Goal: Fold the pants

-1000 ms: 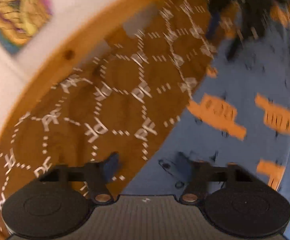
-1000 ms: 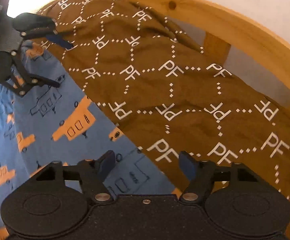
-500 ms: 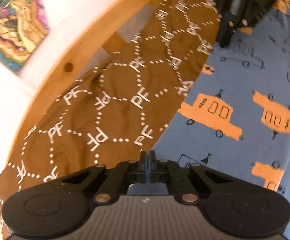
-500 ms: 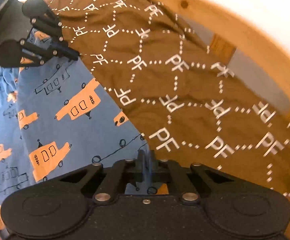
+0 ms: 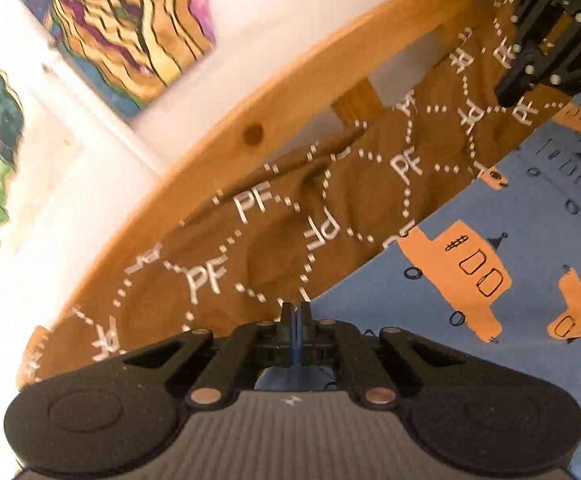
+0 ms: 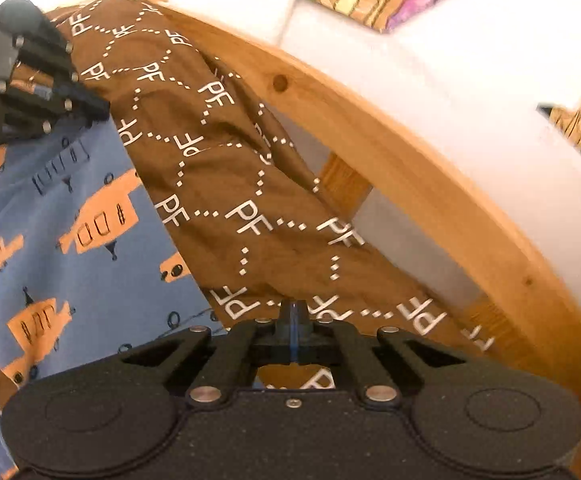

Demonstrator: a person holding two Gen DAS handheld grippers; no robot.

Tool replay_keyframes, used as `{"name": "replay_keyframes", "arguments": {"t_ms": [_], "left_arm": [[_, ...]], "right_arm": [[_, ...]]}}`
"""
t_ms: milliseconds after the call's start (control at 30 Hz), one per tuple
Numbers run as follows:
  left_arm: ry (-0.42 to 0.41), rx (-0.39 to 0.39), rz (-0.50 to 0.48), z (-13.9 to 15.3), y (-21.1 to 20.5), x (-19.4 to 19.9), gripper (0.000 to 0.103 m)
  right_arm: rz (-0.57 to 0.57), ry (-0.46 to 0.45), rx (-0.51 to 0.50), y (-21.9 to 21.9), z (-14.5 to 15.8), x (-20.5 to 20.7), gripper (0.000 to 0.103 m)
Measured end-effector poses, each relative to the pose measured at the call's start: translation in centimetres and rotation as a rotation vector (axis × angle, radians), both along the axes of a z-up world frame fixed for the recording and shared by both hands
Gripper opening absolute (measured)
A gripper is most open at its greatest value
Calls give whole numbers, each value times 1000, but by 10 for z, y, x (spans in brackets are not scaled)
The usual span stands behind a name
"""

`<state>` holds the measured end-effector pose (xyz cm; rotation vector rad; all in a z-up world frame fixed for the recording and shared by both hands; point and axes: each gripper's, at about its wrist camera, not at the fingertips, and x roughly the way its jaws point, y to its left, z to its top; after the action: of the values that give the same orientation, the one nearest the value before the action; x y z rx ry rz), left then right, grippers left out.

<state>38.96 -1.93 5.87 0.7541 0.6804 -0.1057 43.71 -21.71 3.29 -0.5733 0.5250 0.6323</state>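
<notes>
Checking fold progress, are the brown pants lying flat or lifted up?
Lifted: the brown pants hang taut along one edge between the shut left hand-held gripper and right hand-held gripper.

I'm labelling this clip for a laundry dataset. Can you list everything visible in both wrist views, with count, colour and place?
pants: one, brown with white PF lettering and dotted hexagons, lying rumpled along the far edge of the sheet, against the wooden rail.
sheet: one, blue with orange vehicle prints, spread under the pants.
wooden rail: one, light pine, curving behind the pants, with a short upright below it.
wall pictures: at least two, multicoloured, on the white wall beyond the rail.
left gripper: one, black, shut on the pants' near edge.
right gripper: one, black, shut on the pants' near edge.
</notes>
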Motion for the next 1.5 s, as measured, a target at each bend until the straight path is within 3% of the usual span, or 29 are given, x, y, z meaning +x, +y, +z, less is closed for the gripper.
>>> {"name": "replay_keyframes", "arguments": {"t_ms": [33,100,233,300,367,433,567,600,900,1067,1133,1167,1200,1233,1267,1300,1400,1433,1500], "left_arm": [[10,3,4,-5,0,3,1],[18,12,2,-13,1,3,1],[20,19,-17,-18,3,2,1],[21,7,-11,-16,4,-1,1],[18,-2,-7,-16,5,-1,1],[8,4,-8,-16,5,-2,1],[-25,10,27,-13,11,0,1],[-28,-1,42,-11,15,1,1],[-28,-44,73,-9,26,1,1],[-37,-79,98,-1,34,0,4],[-37,-112,101,5,43,-3,13],[-37,-135,98,9,48,-5,32],[-46,-159,96,13,54,-8,47],[-58,-182,89,18,61,-12,70],[-72,-200,76,22,68,-17,76],[-82,-217,54,27,75,-22,77],[-75,-241,-2,42,93,-33,90],[-59,-251,-19,47,99,-37,96],[-15,-239,-39,51,106,-40,96]], "right_arm": [[5,35,14,-1,-3,3,0],[41,133,76,-6,-11,9,24],[83,244,174,-21,-17,16,42],[82,280,194,-24,-18,22,60],[92,340,213,-26,-23,29,63],[97,395,195,-18,-32,33,56],[110,348,97,-2,-44,20,7],[107,334,90,-1,-44,17,4],[76,61,-71,18,-28,3,2],[7,7,-125,31,-34,23,4],[-8,-10,-138,31,-39,24,13],[-15,-13,-130,29,-40,24,26],[-27,-22,-113,27,-41,24,47],[-33,-26,-91,23,-40,23,57],[-30,-26,-65,19,-39,22,77],[-22,-28,-30,14,-35,21,89],[-5,-46,48,6,-24,19,102],[6,-45,72,6,-21,18,102],[50,-19,118,9,-15,20,102]]}}
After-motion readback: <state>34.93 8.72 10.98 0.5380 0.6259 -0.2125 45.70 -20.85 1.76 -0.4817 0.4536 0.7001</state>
